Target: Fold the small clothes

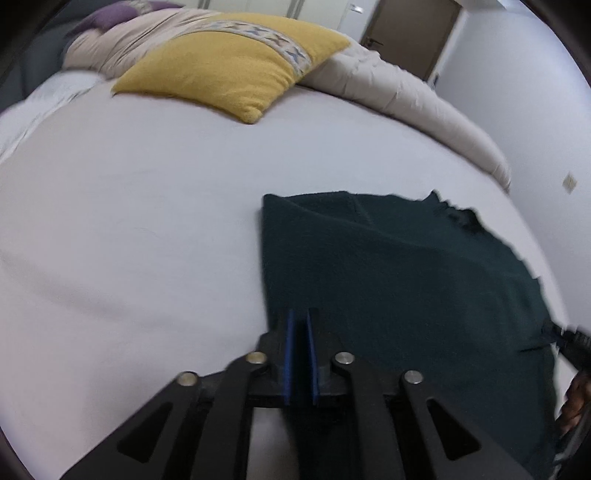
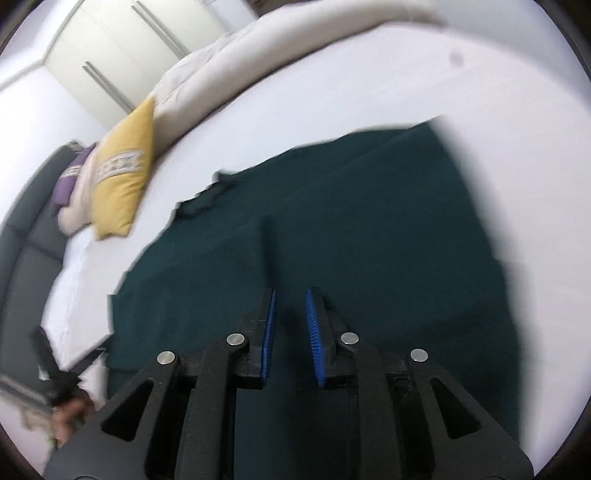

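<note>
A dark green garment (image 2: 351,229) is lying spread flat on the white bed sheet (image 1: 129,229), well apart from the yellow cushion (image 1: 229,62). The left gripper (image 1: 300,317) is hovering at its near left edge, blue pads slightly parted with nothing pinched. The right gripper (image 2: 291,295) is hanging over the cloth's middle, jaws apart and empty.

A bed (image 1: 147,221) covered by a smooth white sheet carried everything. A dark green garment (image 1: 406,288) lay spread flat on the sheet, its far edge ragged and uneven. Well apart from it, toward the head of the bed, a yellow cushion (image 1: 229,70) with a patterned band rested on the sheet. A bunched beige duvet (image 1: 406,96) lay behind the cushion and along the bed's far edge, with a purple cushion (image 1: 114,14) beyond it.
</note>
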